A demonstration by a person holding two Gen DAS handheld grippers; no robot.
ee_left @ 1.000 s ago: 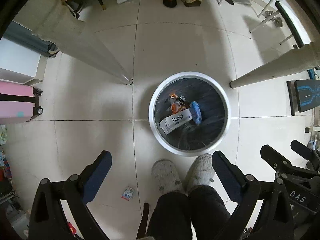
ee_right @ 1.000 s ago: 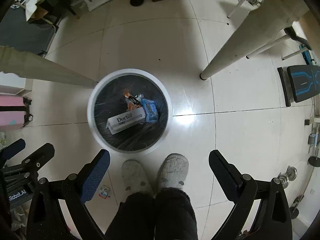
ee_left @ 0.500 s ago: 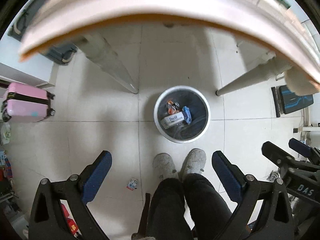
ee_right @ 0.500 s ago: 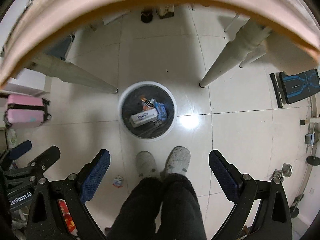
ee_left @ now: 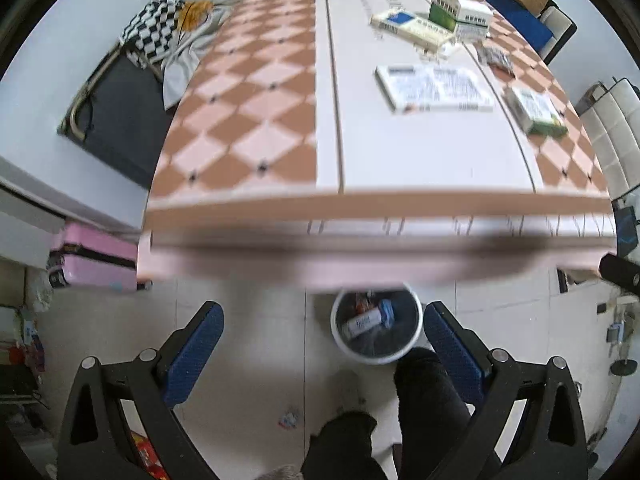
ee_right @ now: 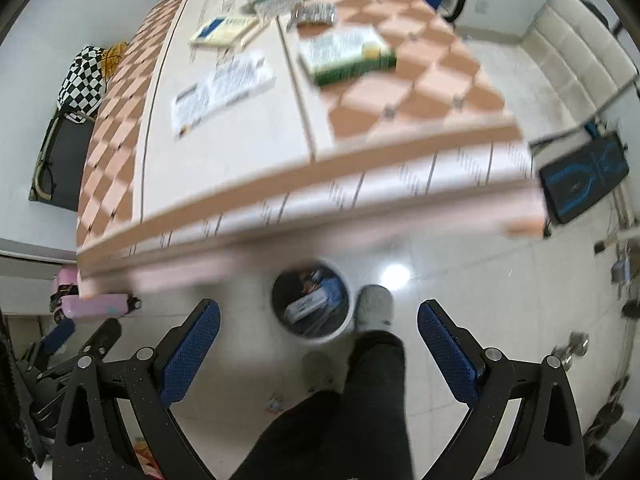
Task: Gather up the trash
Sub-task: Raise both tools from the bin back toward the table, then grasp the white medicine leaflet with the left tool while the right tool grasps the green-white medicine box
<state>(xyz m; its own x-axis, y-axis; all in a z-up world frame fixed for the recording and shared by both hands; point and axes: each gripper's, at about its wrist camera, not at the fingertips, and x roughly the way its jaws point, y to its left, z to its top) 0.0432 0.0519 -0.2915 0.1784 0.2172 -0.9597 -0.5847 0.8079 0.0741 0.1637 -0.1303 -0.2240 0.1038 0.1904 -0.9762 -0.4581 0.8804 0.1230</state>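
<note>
A white-rimmed trash bin (ee_left: 416, 322) with a black liner stands on the floor under the table's near edge and holds a white box and wrappers; it also shows in the right wrist view (ee_right: 347, 316). Several boxes lie on the checkered table (ee_left: 248, 120): a flat white box (ee_left: 436, 88), a green-edged box (ee_left: 536, 110), a long cream box (ee_left: 408, 26). In the right wrist view the flat white box (ee_right: 224, 90) and the green-edged box (ee_right: 348, 56) show too. My left gripper (ee_left: 324, 340) and right gripper (ee_right: 318, 338) are both open and empty, above the floor before the table.
A pink suitcase (ee_left: 96, 260) stands at the left. A small wrapper (ee_left: 289, 418) lies on the floor by the person's legs (ee_left: 432, 392). A folding cot (ee_left: 116, 120) with checkered cloth is left of the table. A white sofa (ee_right: 576, 52) is at right.
Both grippers have risen from looking down at the bin to above table height; the tabletop with its boxes has come into view. Both stay open and empty.
</note>
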